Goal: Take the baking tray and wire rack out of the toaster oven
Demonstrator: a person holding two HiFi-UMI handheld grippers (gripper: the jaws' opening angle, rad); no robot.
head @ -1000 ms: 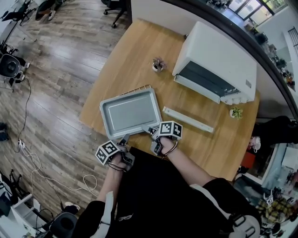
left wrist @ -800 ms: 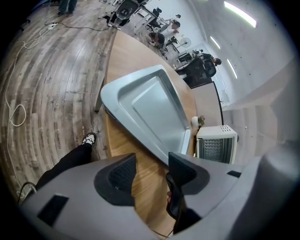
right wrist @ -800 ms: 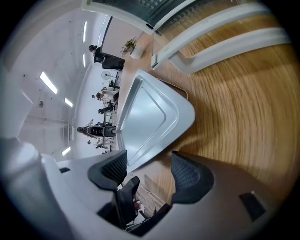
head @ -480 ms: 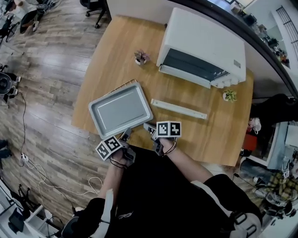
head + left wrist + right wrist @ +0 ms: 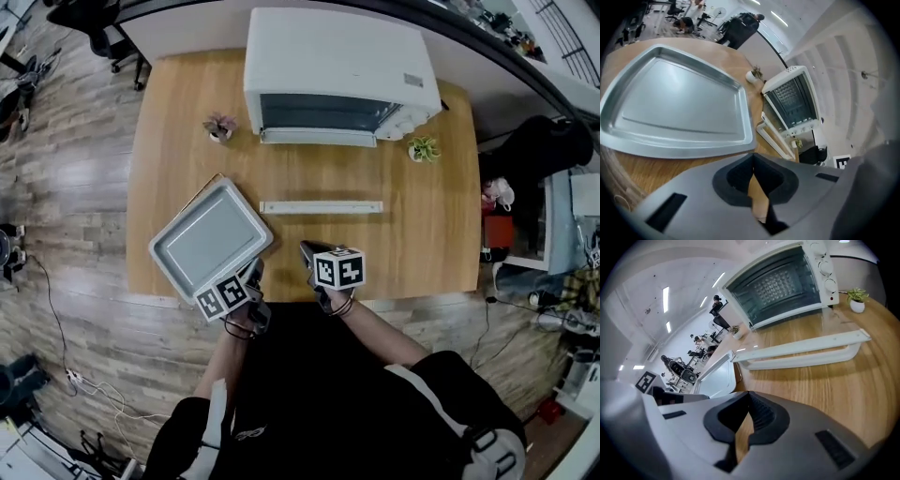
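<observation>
At the table's near edge, left gripper [image 5: 753, 159]: jaws pressed together with nothing between them, having just closed. Bare wood shows past the tips.
Right gripper [image 5: 748, 399]: jaws likewise together and empty, also just closed. It tilts down over the wood to the right of the left gripper, and the two are apart.
Marker cubes: one rides on each gripper, facing up toward the head view.
Baking tray [image 5: 208, 239]: out of the oven, lying flat and empty on the near-left part of the table [image 5: 422, 244], turned cornerwise. Its rim sits just ahead of the left gripper's tips with a strip of wood between, and neither gripper touches it.
Wire rack [image 5: 200, 193]: only a thin wire edge shows along the tray's far-left side, seemingly underneath it. The rest is hidden.
Long white piece [image 5: 321, 206]: a narrow, shallow strip lying flat between the grippers and the oven, parallel to the oven's front and apart from the tray.
Toaster oven [image 5: 337, 66]: white, at the table's far edge, with its dark window facing the person. It is well apart from the tray.
Potted plants: one small pot [image 5: 220, 127] is left of the oven and another [image 5: 424, 149] is at its right front corner.
Person: dark clothing fills the bottom of the head view.
</observation>
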